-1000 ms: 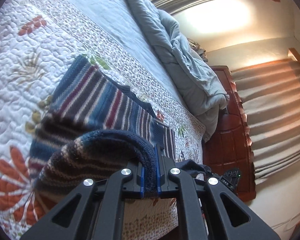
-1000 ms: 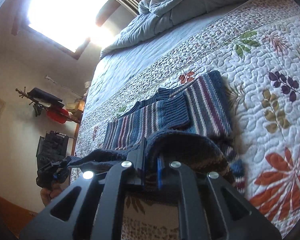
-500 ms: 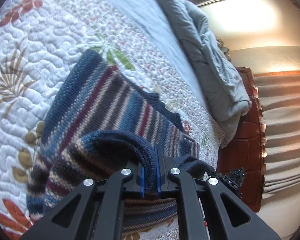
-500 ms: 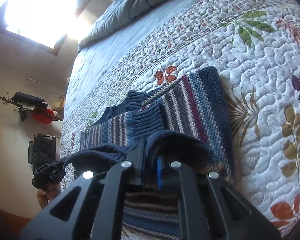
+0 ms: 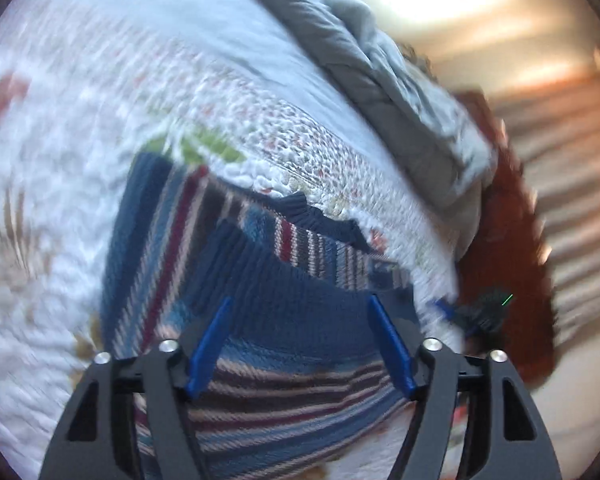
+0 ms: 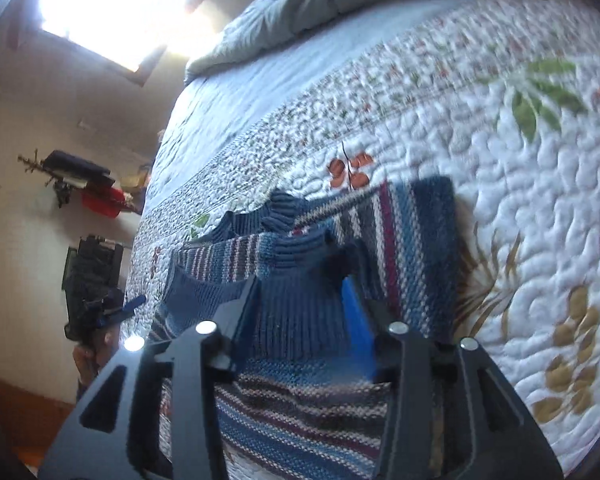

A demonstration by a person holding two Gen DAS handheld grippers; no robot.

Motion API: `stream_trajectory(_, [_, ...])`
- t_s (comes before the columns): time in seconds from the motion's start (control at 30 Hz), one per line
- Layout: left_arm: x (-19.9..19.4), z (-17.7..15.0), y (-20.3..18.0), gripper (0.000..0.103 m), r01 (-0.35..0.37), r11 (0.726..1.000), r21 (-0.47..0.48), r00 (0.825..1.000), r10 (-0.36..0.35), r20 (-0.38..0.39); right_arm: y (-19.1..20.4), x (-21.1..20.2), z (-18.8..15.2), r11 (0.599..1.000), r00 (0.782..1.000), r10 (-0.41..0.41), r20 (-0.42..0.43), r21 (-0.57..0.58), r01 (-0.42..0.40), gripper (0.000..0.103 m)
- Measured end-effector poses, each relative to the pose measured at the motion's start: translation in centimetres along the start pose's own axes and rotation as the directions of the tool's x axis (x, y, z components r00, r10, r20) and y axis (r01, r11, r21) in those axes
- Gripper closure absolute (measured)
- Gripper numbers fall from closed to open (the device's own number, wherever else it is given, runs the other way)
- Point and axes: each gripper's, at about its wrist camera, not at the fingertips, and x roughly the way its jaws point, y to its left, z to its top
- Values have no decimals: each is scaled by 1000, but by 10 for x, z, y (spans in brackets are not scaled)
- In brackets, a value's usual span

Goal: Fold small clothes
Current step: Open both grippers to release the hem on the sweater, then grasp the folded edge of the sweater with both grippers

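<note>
Spreading apart above the near edge of the bed, the left claw (image 5: 300, 320) is opening its jaws, and its blue pads (image 5: 208, 348) are standing clear of the knit on either side, with the navy ribbed hem of the striped sweater (image 5: 260, 280) lying loose between them. The right claw (image 6: 304, 304) is likewise opening, its pads (image 6: 356, 320) parted around the same ribbed band without pressing on it.

The sweater is lying folded on the floral quilt (image 6: 520, 200), close to the bed's near edge, its lower part doubled up over the body so that the hem is reaching toward the collar (image 6: 276, 212). A striped sleeve is lying folded across the chest. In the left wrist view the picture is blurring, so finer detail of the knit is hard to tell.

Beyond the sweater, the quilt's patterned border is running across the bed, and past it a pale blue sheet (image 6: 260, 80) is stretching toward the far edge. A rumpled grey duvet (image 5: 400, 100) is piling up there. A bright window (image 6: 112, 4) is glaring behind the bed, and curtains (image 5: 572, 200) are hanging beside a dark wooden bed frame (image 5: 508, 260).
</note>
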Motion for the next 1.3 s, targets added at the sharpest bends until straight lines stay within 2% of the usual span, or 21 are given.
stream_trajectory(0.07, [6, 7, -10, 27, -69, 992, 104, 997, 71, -17, 1, -3, 7, 1000, 1000, 1, -16, -22, -2, 50])
stream_trajectory(0.17, [22, 16, -11, 25, -116, 976, 184, 990, 128, -54, 0, 4, 15, 997, 998, -52, -44, -67, 49, 49])
stream_trajectory(0.33, [56, 23, 7, 25, -140, 972, 190, 976, 168, -140, -8, 33, 16, 993, 991, -85, -101, -96, 75, 52])
stream_trajectory(0.67, [71, 32, 20, 25, -141, 976, 167, 971, 169, -166, -22, 61, 12, 987, 982, -120, -149, -128, 101, 53])
stream_trajectory(0.73, [74, 33, 18, 32, -149, 973, 179, 969, 180, -171, -22, 59, 11, 987, 982, -111, -151, -130, 91, 53])
stream_trajectory(0.77, [75, 33, 17, 57, -155, 969, 190, 967, 189, -171, -22, 59, 11, 987, 982, -105, -154, -133, 85, 53])
stream_trajectory(0.8, [77, 32, 15, 72, -170, 964, 206, 960, 209, -185, -21, 59, 10, 987, 982, -100, -162, -140, 77, 57])
stream_trajectory(0.87, [78, 30, 11, 79, -182, 954, 237, 958, 226, -177, -20, 60, 6, 982, 978, -114, -172, -166, 85, 67])
stream_trajectory(0.93, [79, 29, 11, 83, -187, 951, 246, 958, 232, -168, -19, 59, 3, 978, 976, -132, -171, -183, 100, 88])
stream_trajectory(0.97, [78, 28, 12, 91, -193, 950, 246, 959, 236, -159, -20, 58, 2, 976, 976, -139, -166, -192, 106, 91])
stream_trajectory(1.17, [65, 20, 0, 95, -226, 934, 275, 967, 249, -52, -8, 43, -3, 970, 985, -141, -103, -212, 116, 92])
stream_trajectory(1.3, [47, 22, -8, 96, -228, 937, 264, 972, 234, 11, 7, 25, 2, 963, 986, -151, -63, -233, 133, 93])
